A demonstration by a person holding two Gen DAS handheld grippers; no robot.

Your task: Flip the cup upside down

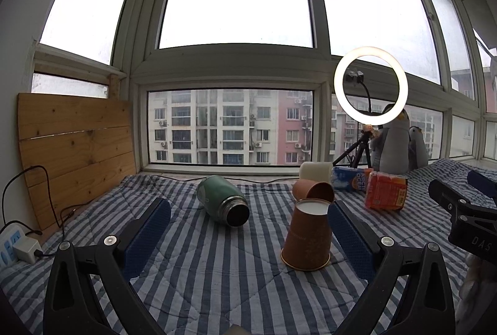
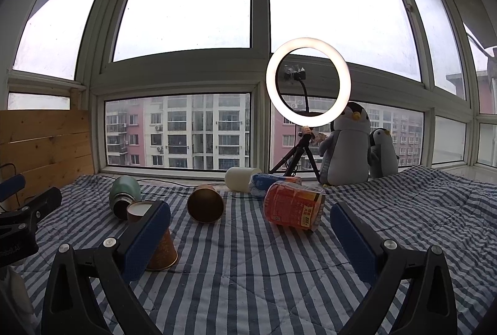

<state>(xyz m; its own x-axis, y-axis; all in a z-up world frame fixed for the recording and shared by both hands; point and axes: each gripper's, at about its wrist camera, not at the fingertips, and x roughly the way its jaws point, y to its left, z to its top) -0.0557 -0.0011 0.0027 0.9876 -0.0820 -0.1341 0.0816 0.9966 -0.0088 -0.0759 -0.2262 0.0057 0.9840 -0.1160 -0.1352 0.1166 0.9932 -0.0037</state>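
Cup (image 1: 306, 237) upside down on striped cloth (image 1: 202, 266), both left tongs (image 1: 248, 229) and right tongs (image 2: 250, 231) spread wide, empty

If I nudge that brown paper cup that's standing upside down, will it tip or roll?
The brown paper cup probably slides rather than tips: its wide rim sits on the striped quilt. It looks light and thin-walled, so a hard squeeze may crush it. Once toppled, it would likely roll in a curve, being tapered.
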